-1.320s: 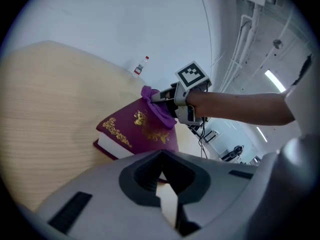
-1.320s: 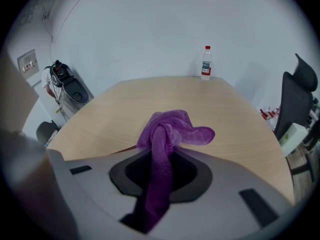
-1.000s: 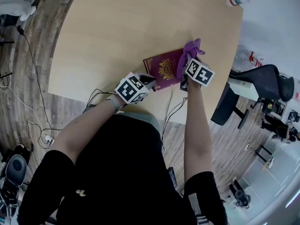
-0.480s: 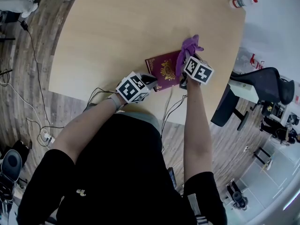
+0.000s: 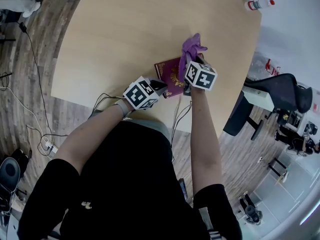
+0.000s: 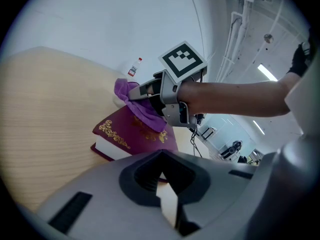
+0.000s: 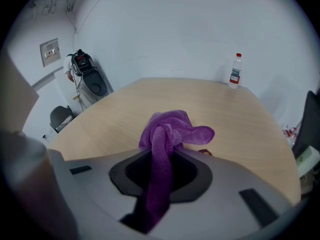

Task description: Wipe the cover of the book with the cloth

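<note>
Wiping looks under way: right gripper [image 7: 161, 171] clamps the purple cloth [image 7: 170, 131], pressing it on the maroon book [image 5: 169, 78] at centre frame on the table [image 5: 115, 29]. Left gripper [image 6: 165, 189], jaws nearly together, sits at the book's near corner; the lower-left cover seems still unwiped

Bright, even indoor light, with white glare from the long ceiling strip lamp [image 6: 265, 73]. Shadows on the pale round wooden table [image 5: 125, 29] are faint. Edges bend hard (fisheye, dark corners). Close up, the purple fleecy cloth [image 7: 164, 149] blurs.
</note>
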Motion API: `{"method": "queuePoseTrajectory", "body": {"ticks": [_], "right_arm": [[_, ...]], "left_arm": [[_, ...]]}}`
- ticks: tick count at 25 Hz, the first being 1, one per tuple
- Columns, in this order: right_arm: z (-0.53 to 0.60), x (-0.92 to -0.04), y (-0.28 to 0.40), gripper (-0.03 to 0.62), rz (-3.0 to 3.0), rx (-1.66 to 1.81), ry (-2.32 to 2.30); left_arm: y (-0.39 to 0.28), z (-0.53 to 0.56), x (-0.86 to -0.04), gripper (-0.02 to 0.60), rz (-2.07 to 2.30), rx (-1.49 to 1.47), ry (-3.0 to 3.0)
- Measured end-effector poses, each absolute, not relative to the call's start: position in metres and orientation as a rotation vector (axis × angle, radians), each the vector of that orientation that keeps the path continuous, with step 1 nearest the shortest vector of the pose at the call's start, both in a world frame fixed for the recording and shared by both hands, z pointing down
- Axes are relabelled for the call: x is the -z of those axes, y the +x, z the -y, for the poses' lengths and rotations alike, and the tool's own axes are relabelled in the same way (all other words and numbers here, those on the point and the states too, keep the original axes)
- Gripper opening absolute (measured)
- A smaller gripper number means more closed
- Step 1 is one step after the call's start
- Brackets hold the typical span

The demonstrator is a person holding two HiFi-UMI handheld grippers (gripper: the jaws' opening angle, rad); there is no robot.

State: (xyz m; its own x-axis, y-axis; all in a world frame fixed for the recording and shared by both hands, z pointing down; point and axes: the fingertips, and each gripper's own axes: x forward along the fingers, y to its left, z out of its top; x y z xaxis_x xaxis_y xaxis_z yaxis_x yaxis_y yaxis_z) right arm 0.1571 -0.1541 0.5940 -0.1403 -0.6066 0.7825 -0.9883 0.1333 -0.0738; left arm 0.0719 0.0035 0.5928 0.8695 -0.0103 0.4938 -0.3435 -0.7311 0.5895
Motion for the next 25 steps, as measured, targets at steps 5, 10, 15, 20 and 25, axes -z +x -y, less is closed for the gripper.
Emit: {"method": "queuePoseTrajectory", "body": {"ticks": [5, 10, 15, 20, 25], "right_arm": [[0.151, -0.595, 0.135, 0.091, 1.849, -0.786, 1.462], [0.144, -0.597, 0.112, 0.091, 1.885, -0.753, 1.37], [0.137, -0.596, 0.093, 0.091, 1.919, -0.731, 1.319], [0.129, -0.597, 0.073, 0.091, 1.95, -0.739, 1.258], [0.123, -0.597, 0.059, 0.091, 1.977, -0.751, 1.21]], "left_arm": [[0.072, -0.003, -0.592, 0.018, 0.25, -0.606, 2.329], [0.073, -0.004, -0.592, 0.018, 0.246, -0.599, 2.327], [0.073, -0.004, -0.591, 0.018, 0.241, -0.59, 2.323], [0.072, -0.003, -0.592, 0.018, 0.235, -0.583, 2.32], [0.073, -0.004, -0.592, 0.018, 0.226, -0.581, 2.318]]}}
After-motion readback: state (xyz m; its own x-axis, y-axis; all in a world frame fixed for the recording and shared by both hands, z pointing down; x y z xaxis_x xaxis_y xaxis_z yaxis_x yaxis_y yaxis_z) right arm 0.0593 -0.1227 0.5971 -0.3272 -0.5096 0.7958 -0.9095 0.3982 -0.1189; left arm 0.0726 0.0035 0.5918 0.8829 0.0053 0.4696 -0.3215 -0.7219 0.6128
